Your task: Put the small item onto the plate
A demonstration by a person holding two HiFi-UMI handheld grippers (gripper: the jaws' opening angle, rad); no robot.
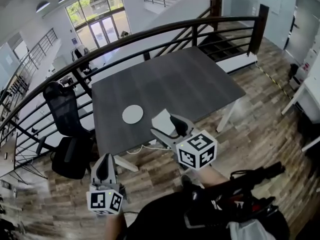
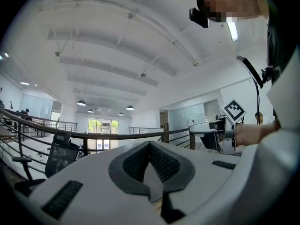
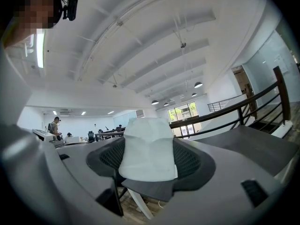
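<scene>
Right gripper (image 1: 165, 125) is clamped on the small white item (image 3: 147, 149), level at the table's (image 1: 200, 79) near edge, just short of the plate (image 1: 132, 114); a carrying grip, I'd say. Left gripper (image 1: 105, 170) hangs low off the table, jaws together, empty, likely just keeping clear.

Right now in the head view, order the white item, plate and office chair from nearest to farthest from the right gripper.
1. white item: clamped by the right gripper.
2. plate: on the table, to its left.
3. office chair: off the table's left edge.
</scene>
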